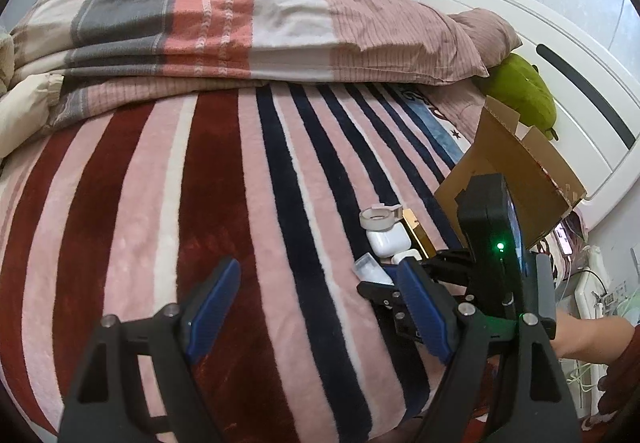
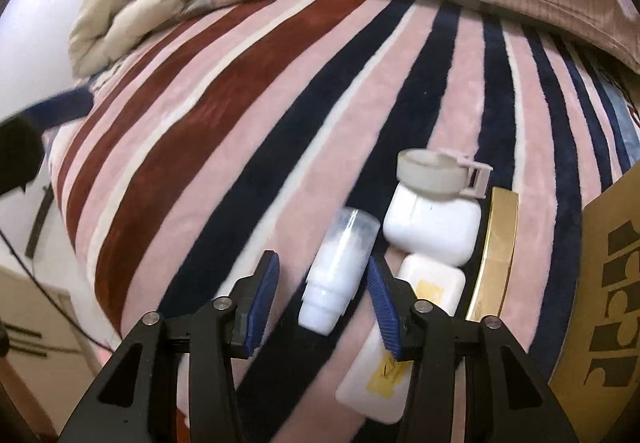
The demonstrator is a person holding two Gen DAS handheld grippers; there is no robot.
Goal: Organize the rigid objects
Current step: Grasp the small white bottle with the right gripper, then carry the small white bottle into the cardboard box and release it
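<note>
Right gripper (image 2: 322,285) hangs released over the striped bed (image 2: 240,123), jaws straddling a white bottle (image 2: 340,267) lying beside the cardboard box (image 2: 604,283), earbud case (image 2: 434,227) and tape roll (image 2: 430,173); likely light, stiff and slick, best pinched mid-body. Left gripper (image 1: 316,307) is released too

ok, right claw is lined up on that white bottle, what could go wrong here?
1. The white bottle lies on its side on the soft blanket; the open right claw could roll it.
2. The claw's right finger sits close to the white case and could nudge it.
</note>
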